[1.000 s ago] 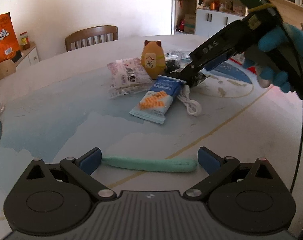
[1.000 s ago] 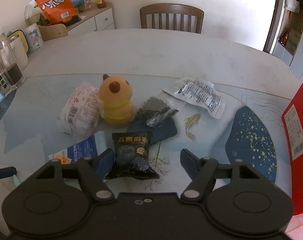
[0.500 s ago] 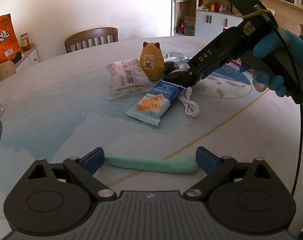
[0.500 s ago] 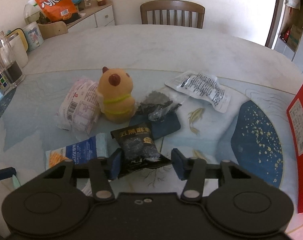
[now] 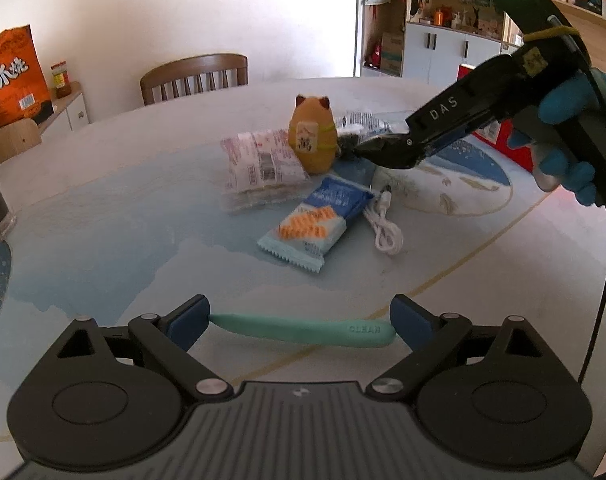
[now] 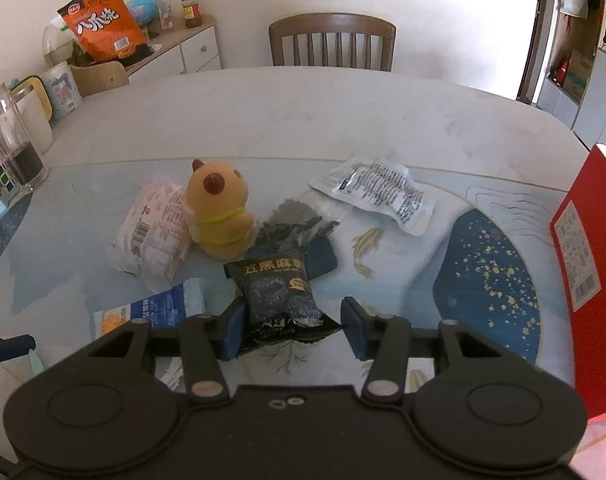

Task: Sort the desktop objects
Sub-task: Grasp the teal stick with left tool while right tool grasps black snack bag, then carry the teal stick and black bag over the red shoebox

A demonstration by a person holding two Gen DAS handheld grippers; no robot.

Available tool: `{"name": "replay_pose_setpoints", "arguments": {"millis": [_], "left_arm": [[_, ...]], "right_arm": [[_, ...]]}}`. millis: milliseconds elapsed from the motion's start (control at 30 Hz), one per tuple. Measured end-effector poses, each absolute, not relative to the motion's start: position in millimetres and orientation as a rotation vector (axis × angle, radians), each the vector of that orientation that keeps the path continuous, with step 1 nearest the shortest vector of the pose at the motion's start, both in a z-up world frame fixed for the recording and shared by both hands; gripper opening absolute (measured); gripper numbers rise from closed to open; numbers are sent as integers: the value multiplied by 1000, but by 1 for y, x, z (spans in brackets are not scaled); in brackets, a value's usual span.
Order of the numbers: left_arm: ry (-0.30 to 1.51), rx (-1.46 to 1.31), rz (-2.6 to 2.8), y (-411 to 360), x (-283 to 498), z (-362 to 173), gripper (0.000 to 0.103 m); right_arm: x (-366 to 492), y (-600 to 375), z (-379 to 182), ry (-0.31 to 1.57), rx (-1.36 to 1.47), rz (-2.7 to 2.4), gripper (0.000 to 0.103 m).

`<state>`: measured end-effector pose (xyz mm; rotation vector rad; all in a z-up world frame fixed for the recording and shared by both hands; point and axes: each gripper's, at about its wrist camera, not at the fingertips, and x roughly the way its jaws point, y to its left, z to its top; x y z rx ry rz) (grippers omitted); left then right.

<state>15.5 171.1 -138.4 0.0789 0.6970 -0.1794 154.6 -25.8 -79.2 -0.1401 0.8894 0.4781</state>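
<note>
As the right gripper (image 6: 291, 320) has just been closing its jaws, they now pinch the black snack packet (image 6: 277, 296) by its sides. A second ago that packet lay flat on the surface (image 6: 303, 120); now it hangs raised at the jaw tips, seen from the left wrist. The left gripper (image 5: 299, 320) has also just been closing, and its jaws, set wide, meet both ends of the green tool (image 5: 303, 330) lying crosswise between them, gripping it lengthwise.

From the right jaws outward we count one of each:
- a dark blue pouch (image 6: 323, 260) at twelve o'clock
- a clear bag of dark bits (image 6: 295, 224) just beyond it
- a tan toy animal (image 6: 219, 216) at eleven, upright
- a pink-and-white packet (image 6: 151, 236) touching the toy's far side, at ten
- a blue-and-white biscuit packet (image 5: 315, 220) at nine
- a white cable (image 5: 385, 232) beside that
- a silver packet (image 6: 375, 192) at one
- a red box (image 6: 583, 248) at three

A blue-gloved hand (image 5: 571, 136) grasps the right gripper's handle, angling it steeply down.
</note>
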Motion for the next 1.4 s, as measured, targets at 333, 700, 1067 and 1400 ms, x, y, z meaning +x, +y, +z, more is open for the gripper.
{"name": "replay_pose_setpoints", "arguments": {"millis": [333,700,1067,1400], "left_arm": [[652,69,-188,157,25,-108,97],[633,81,-175,129,39,-74,97],[625,92,-174,88,53,-39,97],[581,100,-205,41,67,-10,97]], "right_arm": [[143,-46,-56,857,-111,470,49],[133,-81,-25,818,-91,450,50],[125,-125,-1,794,-67,444,50],[124,-170,18,767,-46,433,50]]}}
